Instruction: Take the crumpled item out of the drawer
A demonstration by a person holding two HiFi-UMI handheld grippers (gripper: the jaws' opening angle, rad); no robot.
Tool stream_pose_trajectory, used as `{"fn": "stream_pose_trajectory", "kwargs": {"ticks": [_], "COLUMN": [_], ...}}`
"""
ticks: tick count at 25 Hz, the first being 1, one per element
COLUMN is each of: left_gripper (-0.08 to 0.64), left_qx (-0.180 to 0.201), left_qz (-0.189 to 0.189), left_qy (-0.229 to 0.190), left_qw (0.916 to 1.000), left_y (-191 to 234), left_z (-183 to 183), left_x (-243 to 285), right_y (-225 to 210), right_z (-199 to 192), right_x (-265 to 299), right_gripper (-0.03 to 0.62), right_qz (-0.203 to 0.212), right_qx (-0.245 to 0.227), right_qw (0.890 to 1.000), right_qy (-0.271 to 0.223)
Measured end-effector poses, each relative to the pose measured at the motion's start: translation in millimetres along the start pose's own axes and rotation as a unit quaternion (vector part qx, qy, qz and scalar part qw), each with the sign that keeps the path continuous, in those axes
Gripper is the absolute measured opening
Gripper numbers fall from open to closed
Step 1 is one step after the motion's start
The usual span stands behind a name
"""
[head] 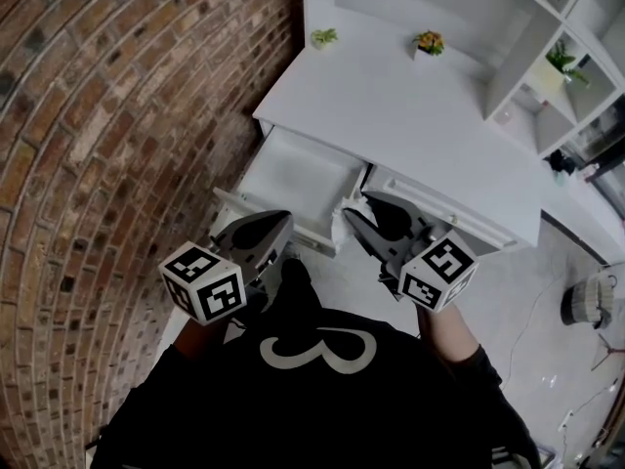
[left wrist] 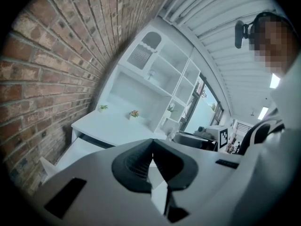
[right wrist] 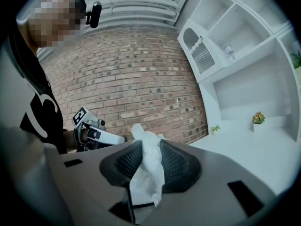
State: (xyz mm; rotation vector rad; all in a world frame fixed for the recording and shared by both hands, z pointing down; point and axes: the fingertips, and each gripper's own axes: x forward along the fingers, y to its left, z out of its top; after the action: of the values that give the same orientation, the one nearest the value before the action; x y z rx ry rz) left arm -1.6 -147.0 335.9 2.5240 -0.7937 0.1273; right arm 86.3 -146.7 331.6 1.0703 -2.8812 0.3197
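The drawer (head: 298, 179) stands pulled out of the white desk (head: 410, 106), about 11 o'clock from the middle of the head view, and I see only its pale floor and walls. The crumpled item (right wrist: 148, 159), a white papery wad, is out of it. My right gripper (head: 352, 215) has its ribbed pads clamped on the wad, just off the drawer's front corner at 5 o'clock. One tuft sticks up past the tips and the rest hangs between the jaws, its lower end lost behind the gripper body.

My left gripper (left wrist: 153, 145) has its jaws pressed together with nothing between them, and it hovers over the drawer's front edge at 7 o'clock, covering part of that edge.

On the desk top, toward 12 o'clock, stand a small green plant (head: 323, 37) and a pot of orange flowers (head: 428, 42). One cubby of the shelf unit (head: 508, 27), at 2 o'clock, holds a leafy pot (head: 562, 62). In the right gripper view another cubby holds a small jar-like thing (right wrist: 229, 51), too small to identify.

At 3 o'clock from the open drawer, the next drawer front (head: 459, 213) is half covered by my right gripper, so I cannot tell whether it is shut. The hands sit hidden behind the marker cubes.
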Motion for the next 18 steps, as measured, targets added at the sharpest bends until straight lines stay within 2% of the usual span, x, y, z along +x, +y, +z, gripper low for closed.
{"fn": "stream_pose_trajectory", "kwargs": {"ticks": [8, 18], "left_gripper": [0.003, 0.003], "left_qx": [0.009, 0.018], "left_qz": [-0.009, -0.025], "left_qy": [-0.009, -0.02], "left_qw": [0.9999, 0.9993], "left_y": [-15.2, -18.4], "left_z": [5.0, 12.8], "left_x": [-6.9, -3.8], "right_y": [13.2, 11.2], "right_z": [9.5, 12.7], "right_x": [-12.6, -15.9], "right_gripper": [0.118, 0.115], "right_qz": [0.009, -0.004], "right_qx": [0.006, -0.002], "right_qw": [1.0, 1.0], "right_qy": [-0.021, -0.022]}}
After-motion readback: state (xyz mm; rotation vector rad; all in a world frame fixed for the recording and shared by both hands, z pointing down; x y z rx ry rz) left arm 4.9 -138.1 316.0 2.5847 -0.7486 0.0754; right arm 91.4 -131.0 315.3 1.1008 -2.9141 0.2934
